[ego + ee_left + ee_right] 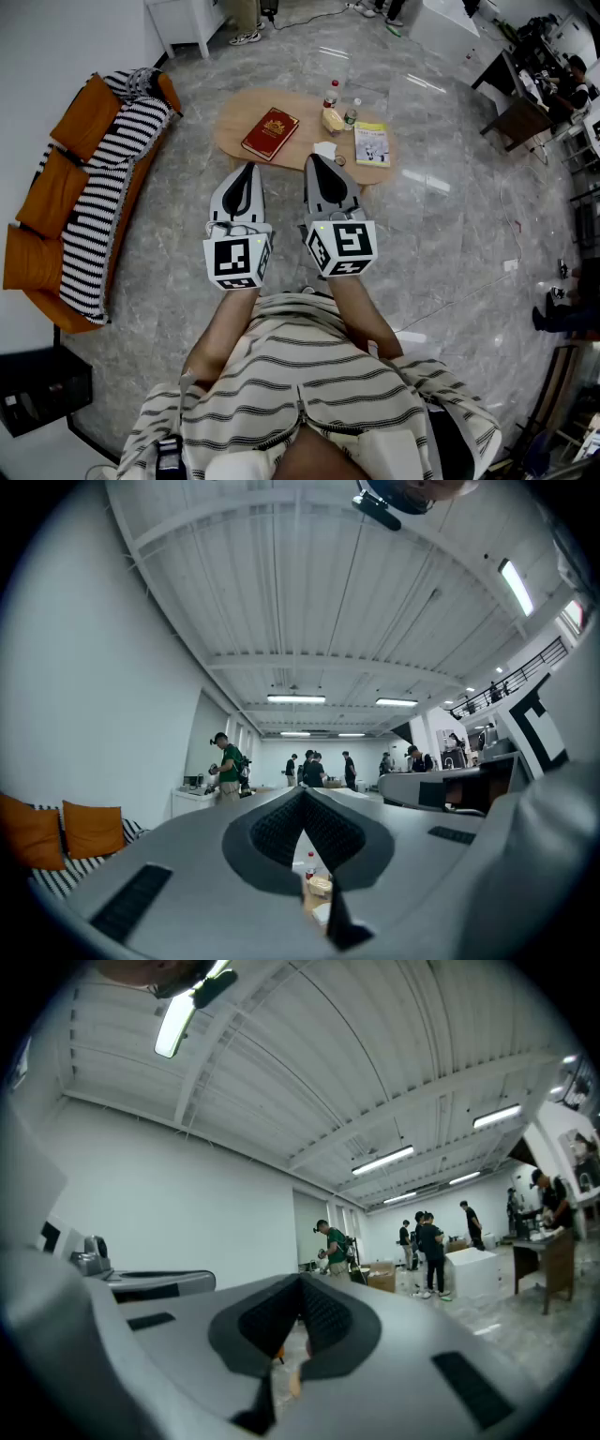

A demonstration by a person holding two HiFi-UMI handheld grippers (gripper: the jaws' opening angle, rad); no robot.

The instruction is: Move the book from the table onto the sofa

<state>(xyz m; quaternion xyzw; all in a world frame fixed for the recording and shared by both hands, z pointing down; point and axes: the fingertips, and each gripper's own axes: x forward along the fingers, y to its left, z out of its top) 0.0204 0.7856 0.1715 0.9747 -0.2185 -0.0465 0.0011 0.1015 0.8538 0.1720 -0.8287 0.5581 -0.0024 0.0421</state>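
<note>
A red book (270, 133) lies on the left part of the low oval wooden table (236, 116). The sofa (66, 202), with orange cushions and a black-and-white striped cover, stands along the left wall. My left gripper (247, 169) and right gripper (313, 161) are held side by side, level, short of the table's near edge, both shut with nothing between the jaws. In the left gripper view the closed jaws (302, 799) frame a narrow slice of the table with a bottle (310, 860). In the right gripper view the closed jaws (300, 1290) point across the room.
Also on the table: a yellow booklet (372, 144), two bottles (331, 94), a yellowish item (333, 120) and a white object (325, 150). Several people (309, 767) stand at the far end of the room. A black box (42, 389) sits near the sofa's near end.
</note>
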